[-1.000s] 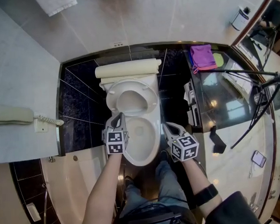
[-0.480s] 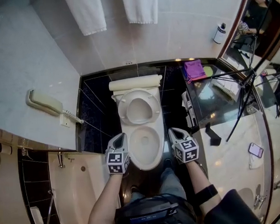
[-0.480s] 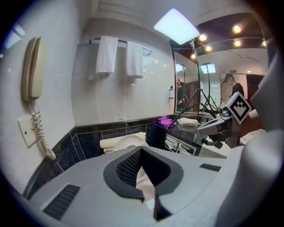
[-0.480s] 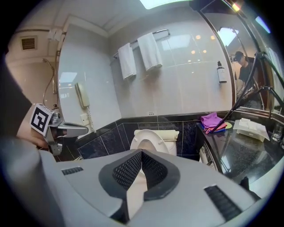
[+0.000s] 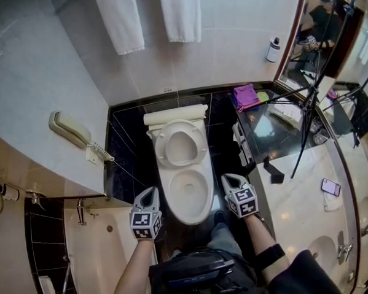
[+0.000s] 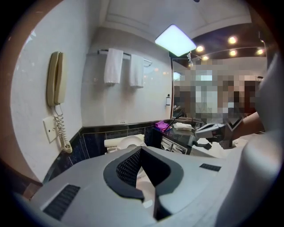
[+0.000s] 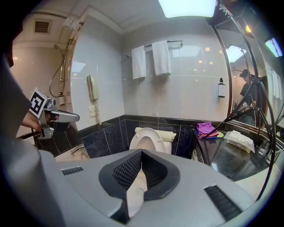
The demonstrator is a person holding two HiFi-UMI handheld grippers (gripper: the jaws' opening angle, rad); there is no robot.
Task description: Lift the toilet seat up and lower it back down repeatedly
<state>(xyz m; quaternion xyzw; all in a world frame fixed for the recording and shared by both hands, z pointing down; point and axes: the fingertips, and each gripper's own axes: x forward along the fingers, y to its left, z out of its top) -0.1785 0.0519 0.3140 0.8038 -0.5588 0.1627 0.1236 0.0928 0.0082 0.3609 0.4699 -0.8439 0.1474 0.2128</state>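
A cream wall phone [image 5: 69,128] hangs on the tiled wall at far left, its coiled cord dangling below it. The left gripper [image 5: 152,193] hangs off the left front edge of the toilet bowl [image 5: 189,189], over the dark floor and apart from the rim. Its own view shows its jaws brought together with nothing between them. The toilet seat [image 5: 181,143] stands raised at the back edge of the bowl, leaning against the cistern (the right gripper view shows it upright too [image 7: 148,139]), so the bowl lies uncovered. Neither gripper touches the seat. The right gripper [image 5: 226,179] hangs just beside the bowl's right front edge, its jaws likewise closed on nothing. Further right, a purple cloth [image 5: 246,97] lies at the back left corner of the dark counter [image 5: 276,138]. A black tripod [image 5: 305,115] leans across the counter, and a mobile phone [image 5: 329,187] lies near its right edge.
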